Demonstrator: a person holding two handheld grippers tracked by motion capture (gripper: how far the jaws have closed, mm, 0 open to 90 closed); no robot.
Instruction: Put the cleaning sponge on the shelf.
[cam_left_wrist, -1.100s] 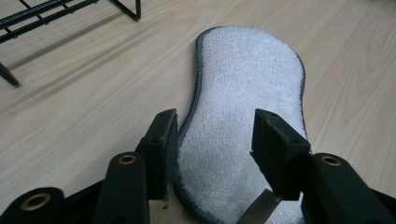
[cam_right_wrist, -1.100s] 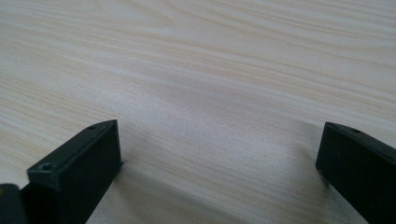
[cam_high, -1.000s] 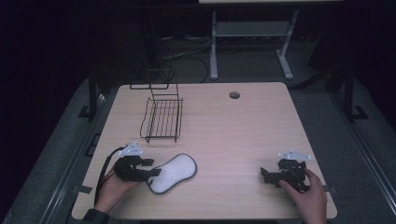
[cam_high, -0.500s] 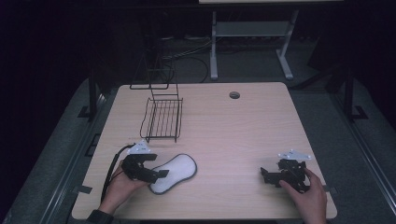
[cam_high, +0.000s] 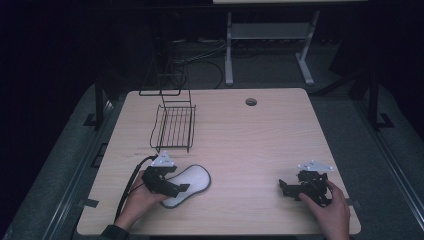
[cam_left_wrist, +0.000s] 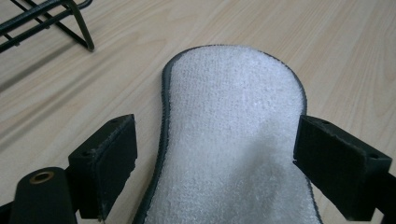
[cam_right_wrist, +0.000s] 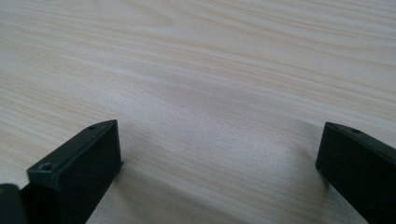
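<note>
We find the left hand-held gripper (cam_left_wrist: 212, 177) spread, straddling the insole (cam_left_wrist: 233, 135); closing off-centre may crumple it toward twelve o'clock.

no text, label, brand, number or sign could be read anywhere: not on the pale wooden table (cam_high: 260, 150), not on the white terry pad with a dark grey edge (cam_left_wrist: 233, 140), not on the black wire rack (cam_high: 172, 127), and not on either black gripper.
</note>
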